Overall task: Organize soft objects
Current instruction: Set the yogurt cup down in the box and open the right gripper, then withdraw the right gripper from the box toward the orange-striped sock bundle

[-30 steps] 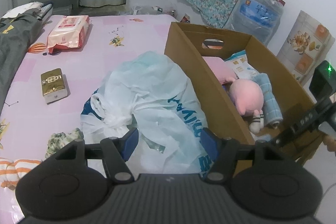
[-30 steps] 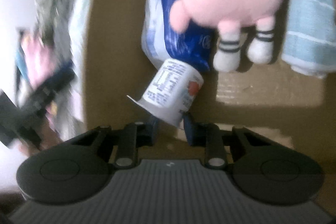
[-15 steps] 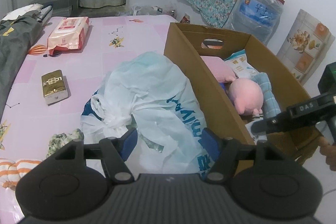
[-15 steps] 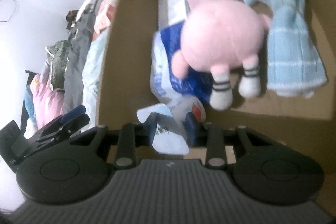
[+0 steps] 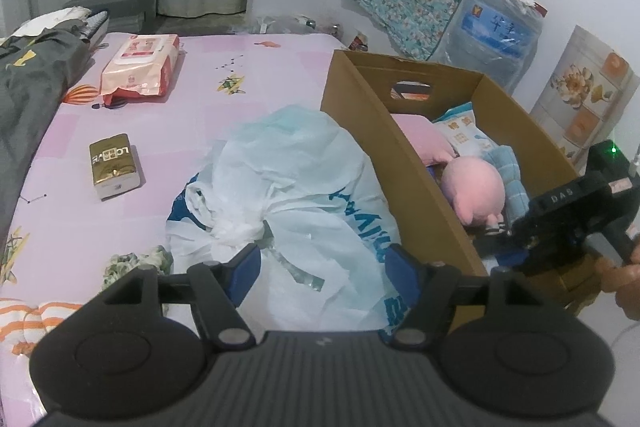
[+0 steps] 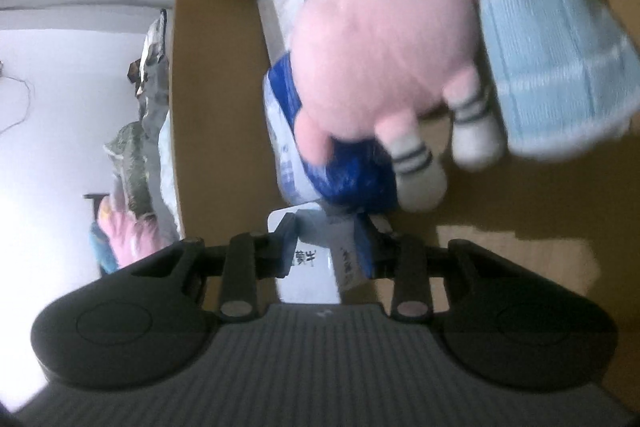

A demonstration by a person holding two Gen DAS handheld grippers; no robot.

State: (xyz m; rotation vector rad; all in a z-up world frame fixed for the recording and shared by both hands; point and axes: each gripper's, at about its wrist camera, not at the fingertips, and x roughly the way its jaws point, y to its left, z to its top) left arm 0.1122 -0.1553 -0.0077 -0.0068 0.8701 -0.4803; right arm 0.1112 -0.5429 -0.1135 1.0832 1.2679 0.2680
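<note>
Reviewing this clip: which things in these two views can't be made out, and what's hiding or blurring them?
- Left wrist view: the right gripper fingers, hidden behind the cardboard box wall.
- Right wrist view: the white pack between the closing fingers, blurred, print unreadable, lower part behind the gripper body.
- Right wrist view: the pink plush toy, motion-blurred, its top cut off by the edge.
- Left wrist view: contents of the plastic bag.

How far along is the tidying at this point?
Done: pink plush, blue towel and snack packet lie in the cardboard box. In hand: right tongs closing on a white carton over the box. Left: plastic bag between the open left tongs, wipes pack, gold pack.
</note>
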